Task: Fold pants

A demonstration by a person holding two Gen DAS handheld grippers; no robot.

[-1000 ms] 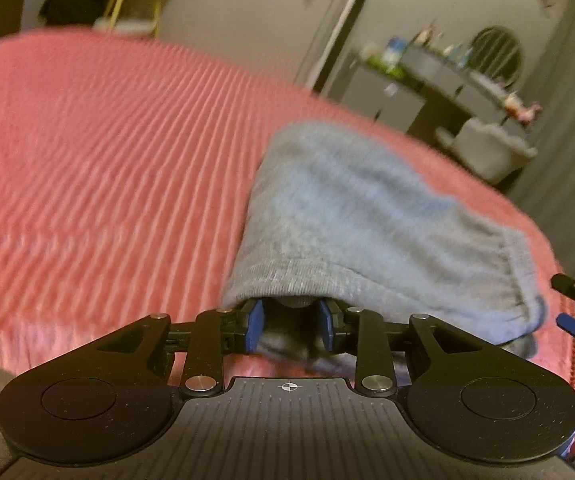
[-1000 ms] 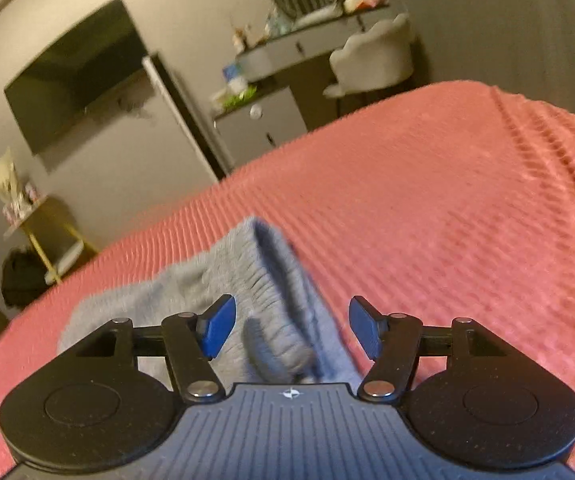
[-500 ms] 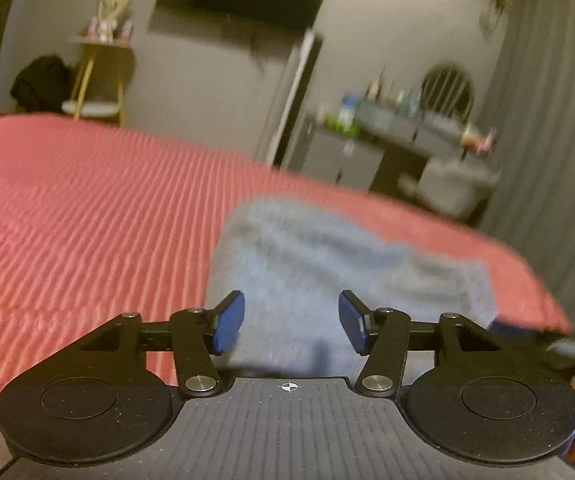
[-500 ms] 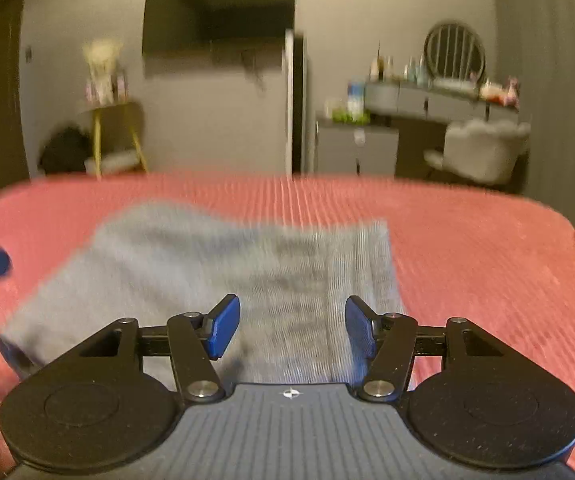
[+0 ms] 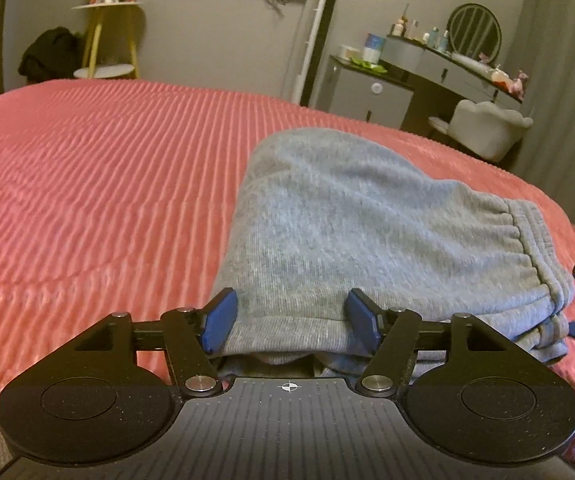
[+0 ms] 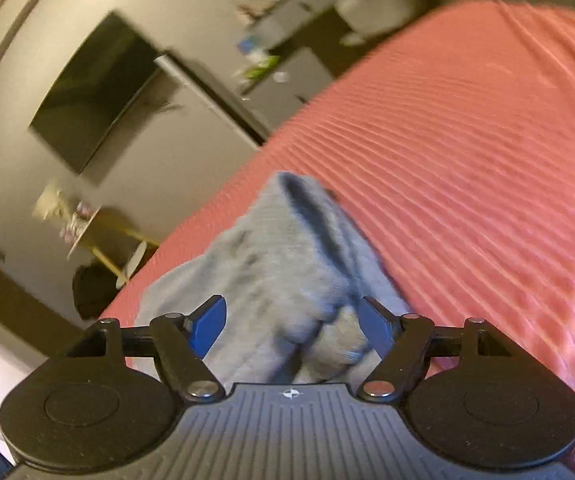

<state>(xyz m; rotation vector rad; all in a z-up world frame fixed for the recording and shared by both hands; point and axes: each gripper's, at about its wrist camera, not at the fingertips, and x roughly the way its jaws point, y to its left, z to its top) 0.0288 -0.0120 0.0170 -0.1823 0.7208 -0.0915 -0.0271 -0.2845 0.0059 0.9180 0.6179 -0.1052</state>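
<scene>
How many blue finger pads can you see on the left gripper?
2. One pad sits at the left edge of the pants, the other to its right, over the near hem. None look hidden.

Pink ribbed bedspread (image 5: 99, 184) covered the bed. Behind it stood a grey wall with a dark TV (image 6: 95, 92) mounted. A yellow-legged side table (image 5: 107, 36) held small ornaments, with a black bag (image 5: 47, 56) just beside it. A grey dresser (image 5: 371, 92) carried bottles, a round mirror (image 5: 474, 28) sat on the vanity, and a white chair (image 5: 491, 128) stood near it. Grey curtain (image 5: 563, 80) hung at right.
</scene>
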